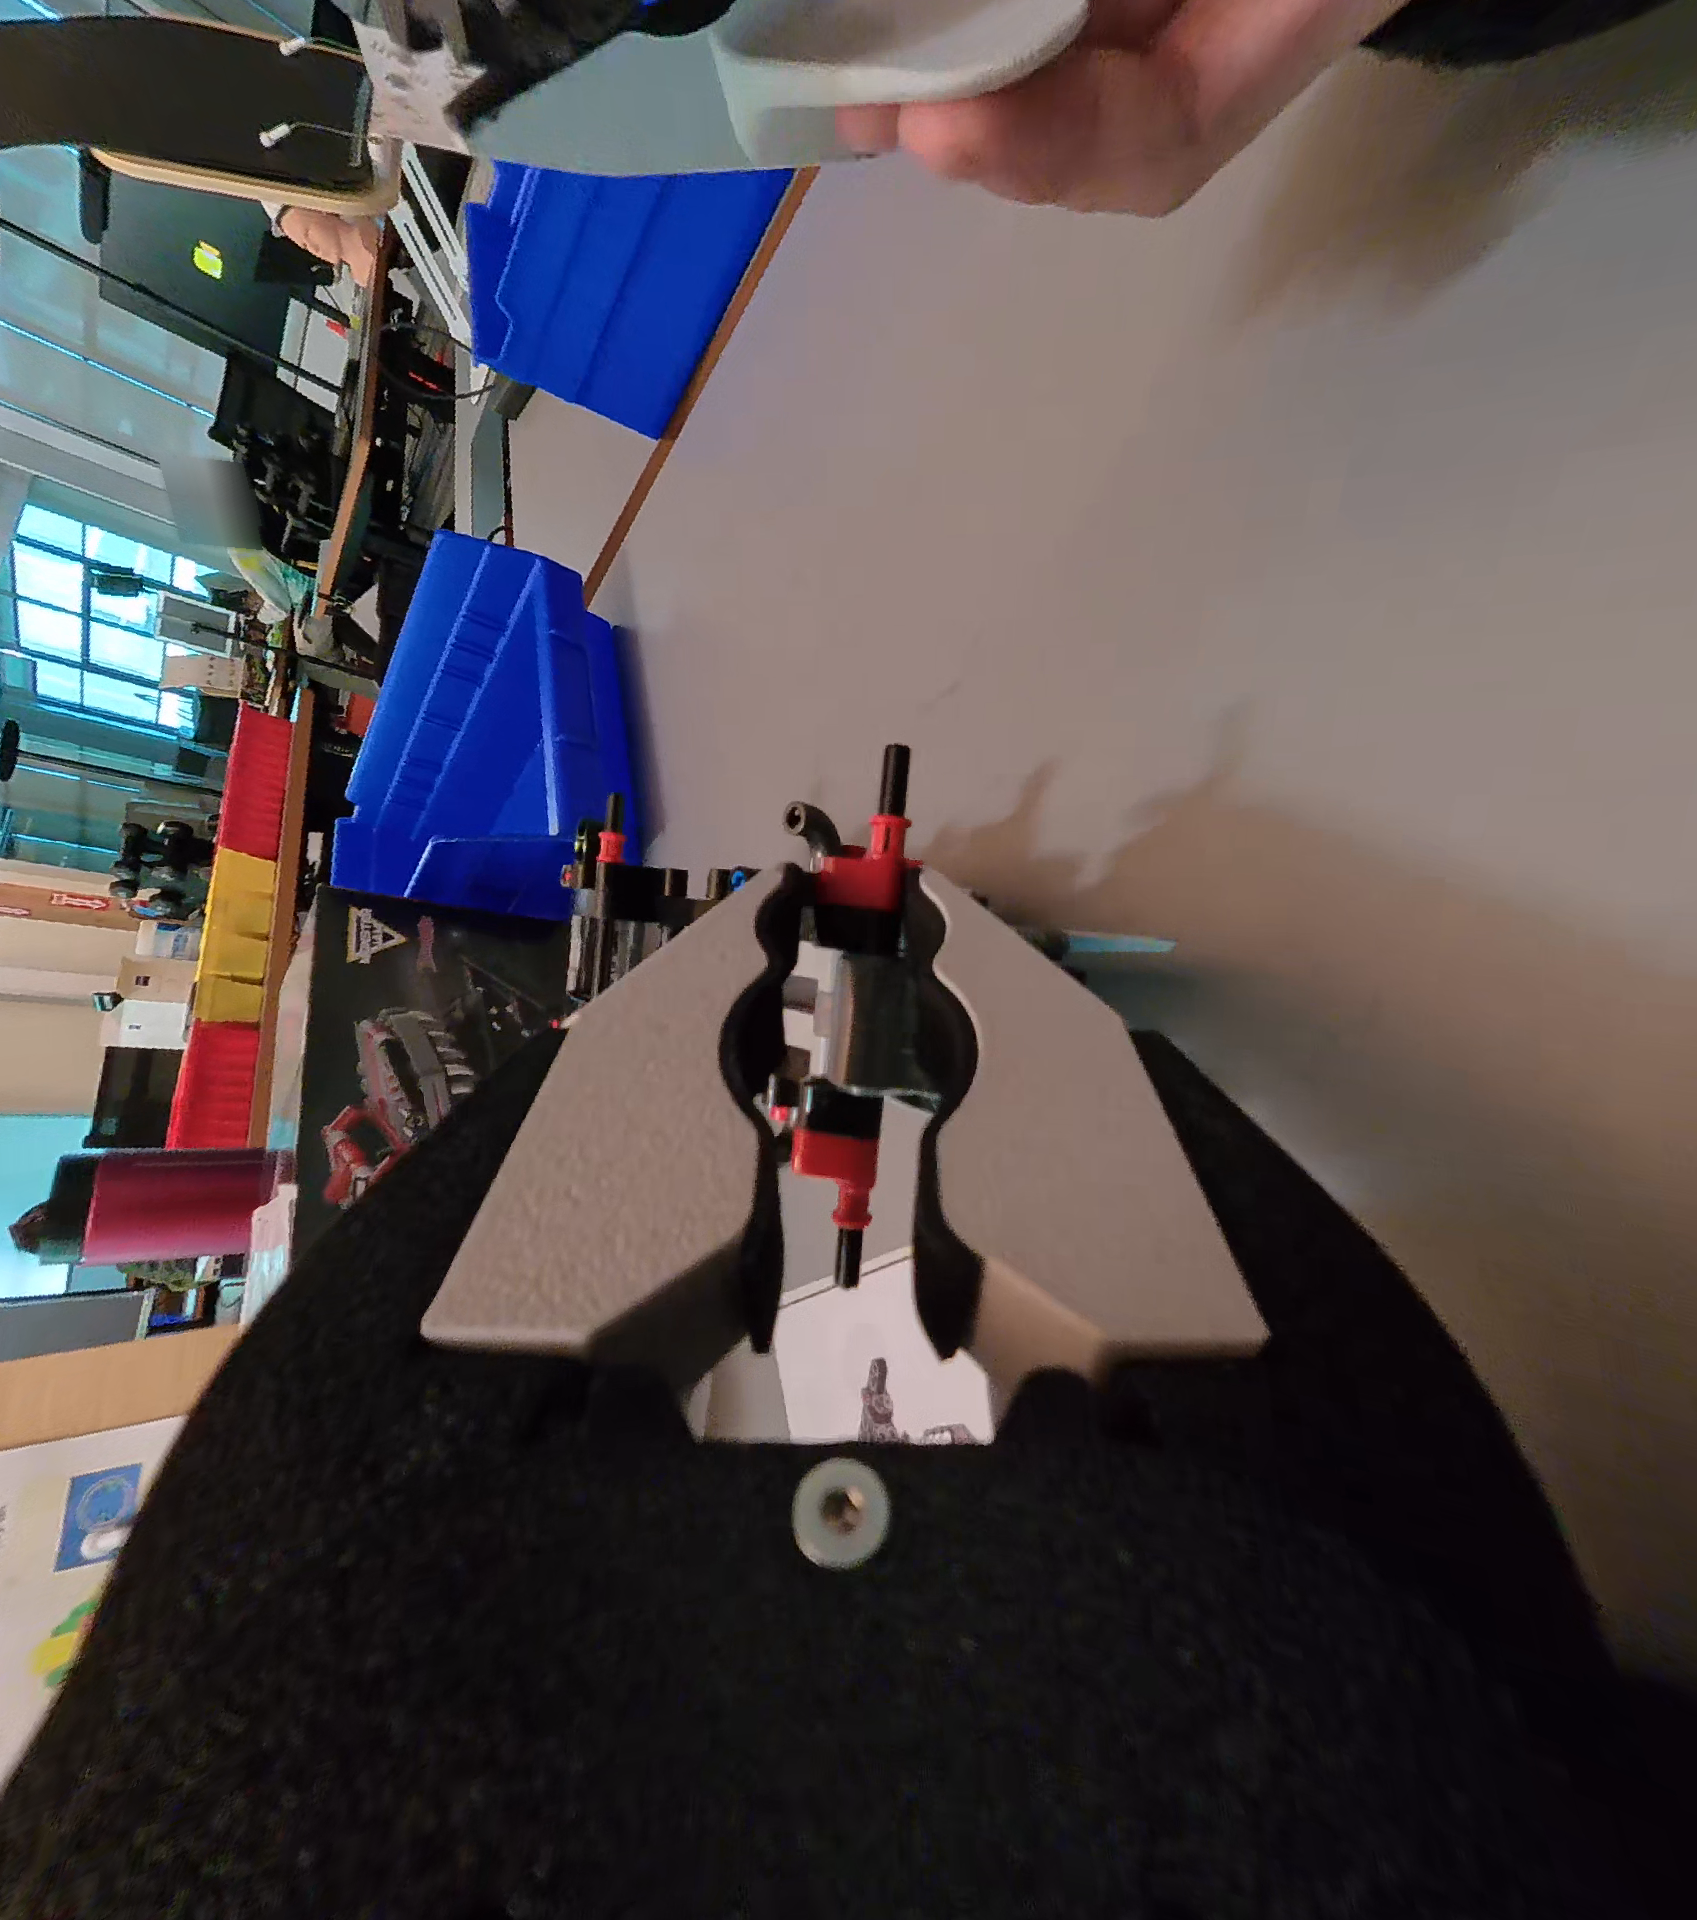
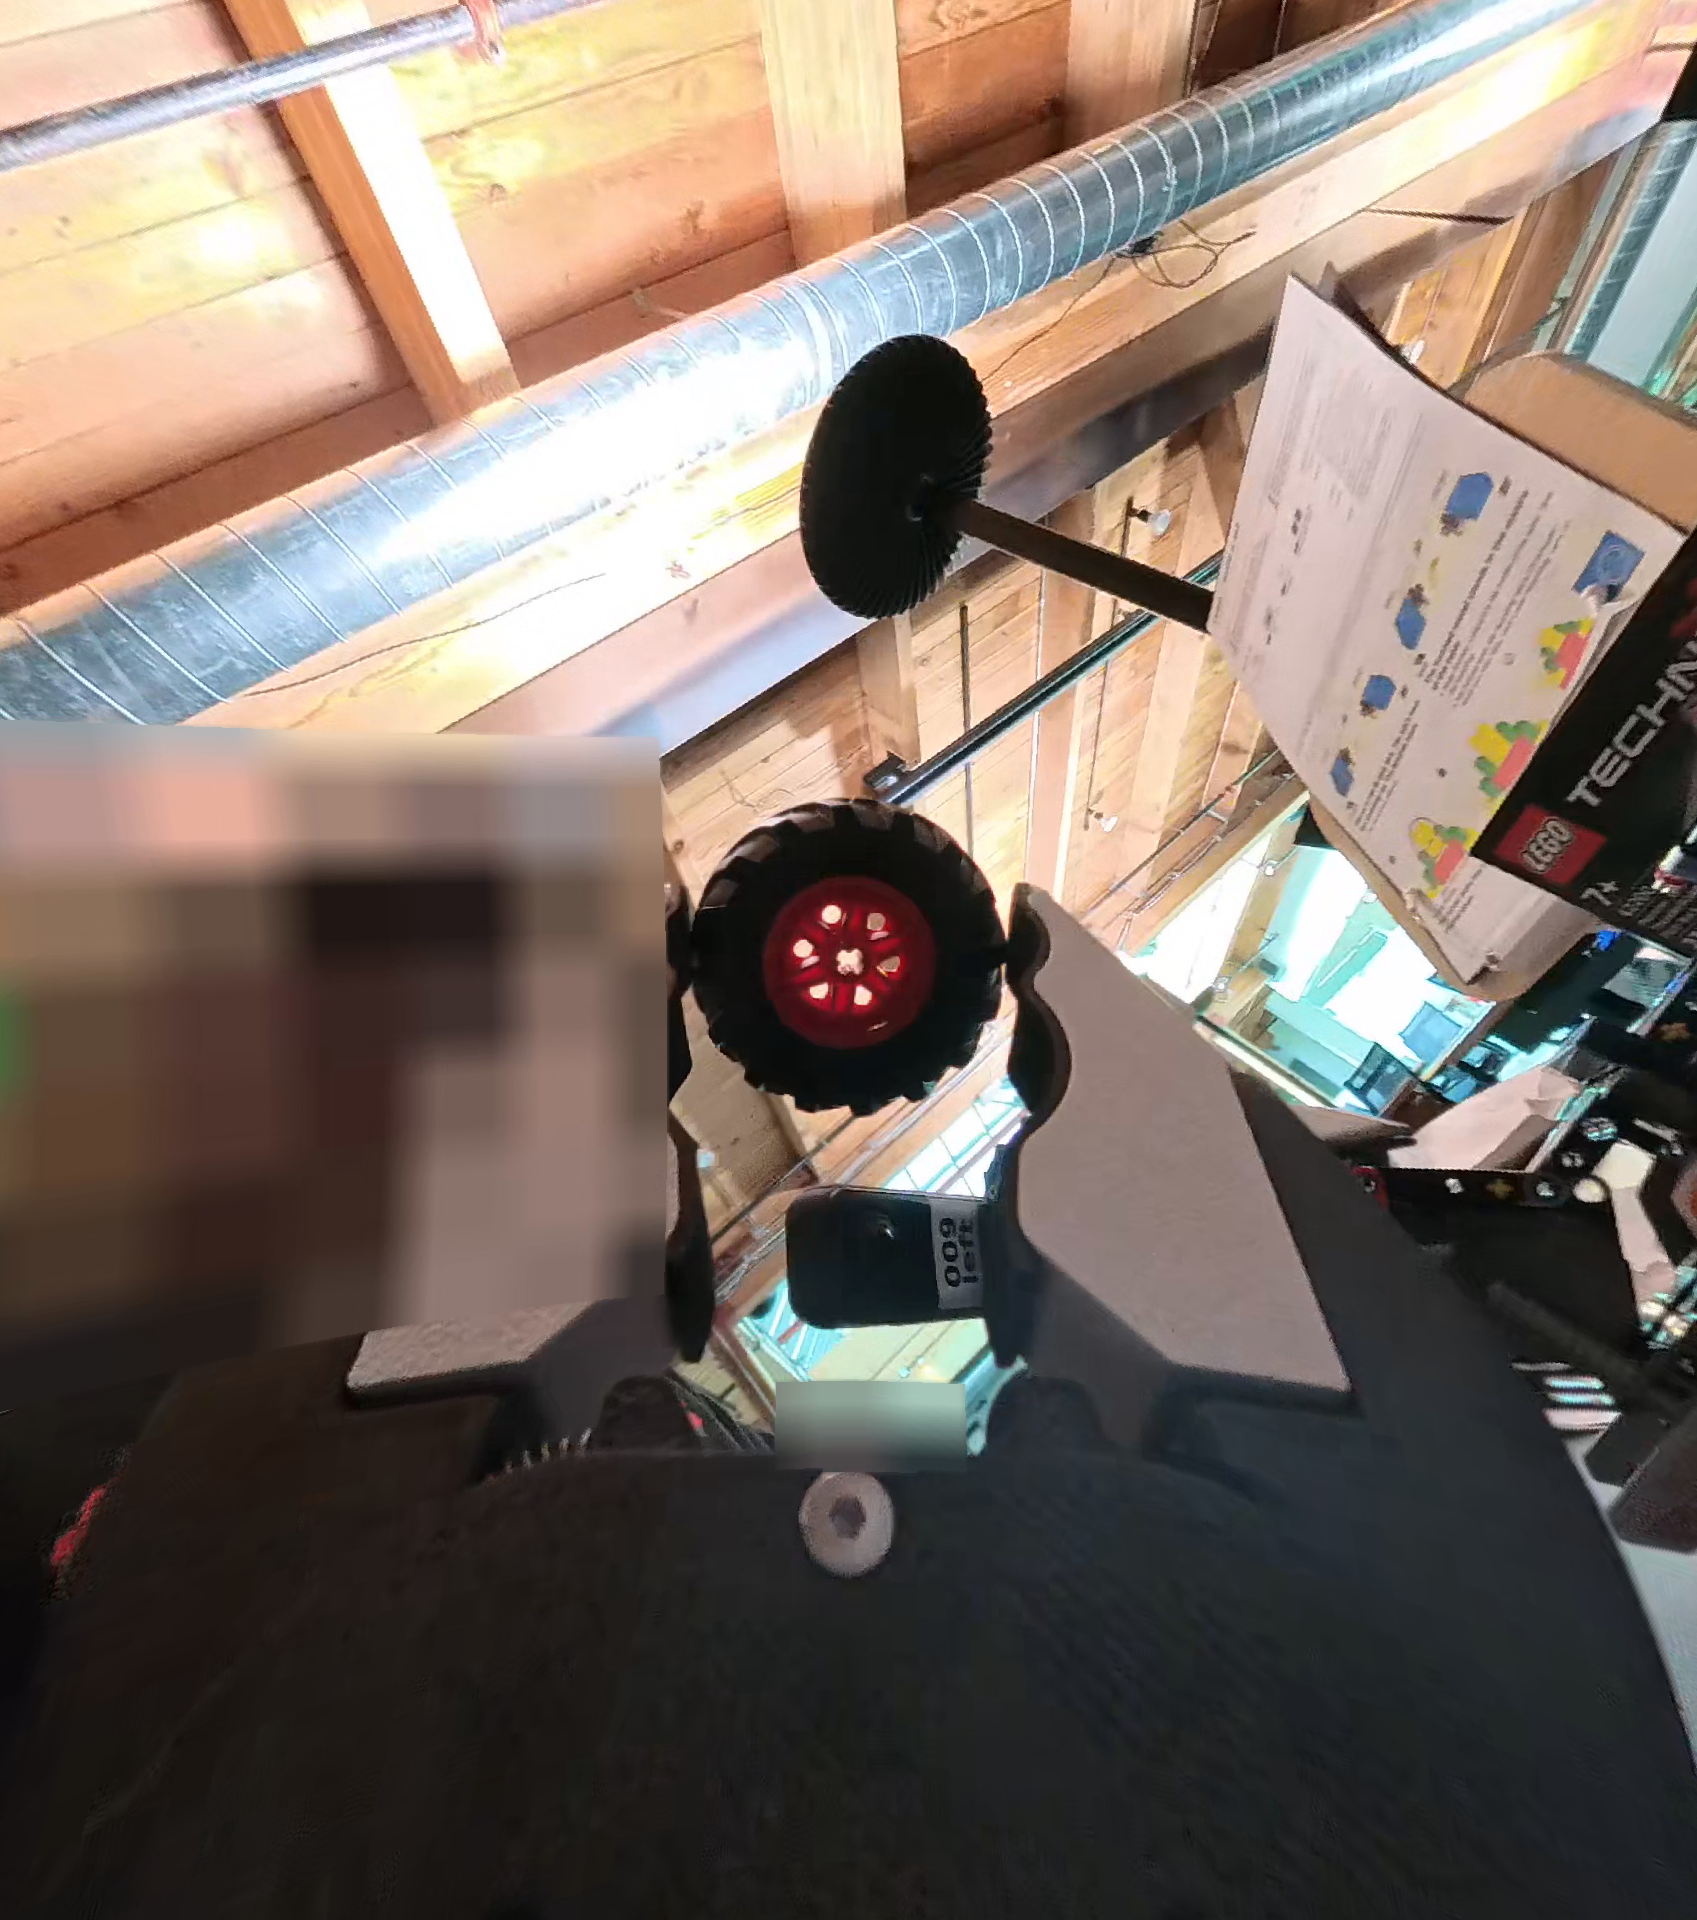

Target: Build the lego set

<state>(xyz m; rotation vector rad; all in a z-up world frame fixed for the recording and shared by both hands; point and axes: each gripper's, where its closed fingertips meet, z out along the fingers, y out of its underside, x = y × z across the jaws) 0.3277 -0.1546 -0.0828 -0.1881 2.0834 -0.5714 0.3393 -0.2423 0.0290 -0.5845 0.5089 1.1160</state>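
Observation:
My left gripper (image 1: 849,914) is shut on a small lego assembly (image 1: 849,1029) of red, black and grey parts with black axles sticking out at both ends. It holds it above the pale table (image 1: 1239,623). My right gripper (image 2: 849,961) is shut on a black tyre with a red rim (image 2: 849,961) and points up at the ceiling. Its left finger is partly hidden by a mosaic patch. A grey finger of the right gripper (image 1: 875,94) and the hand holding it (image 1: 1083,114) show at the top of the left wrist view.
Two blue bins (image 1: 605,291) (image 1: 480,727) stand along the table's far edge. The dark lego box (image 1: 408,1018) (image 2: 1675,675) and a black partly built piece (image 1: 636,904) sit beside them. A printed sheet (image 2: 1395,623) hangs on a cardboard box. A booklet (image 1: 875,1382) lies under the left gripper.

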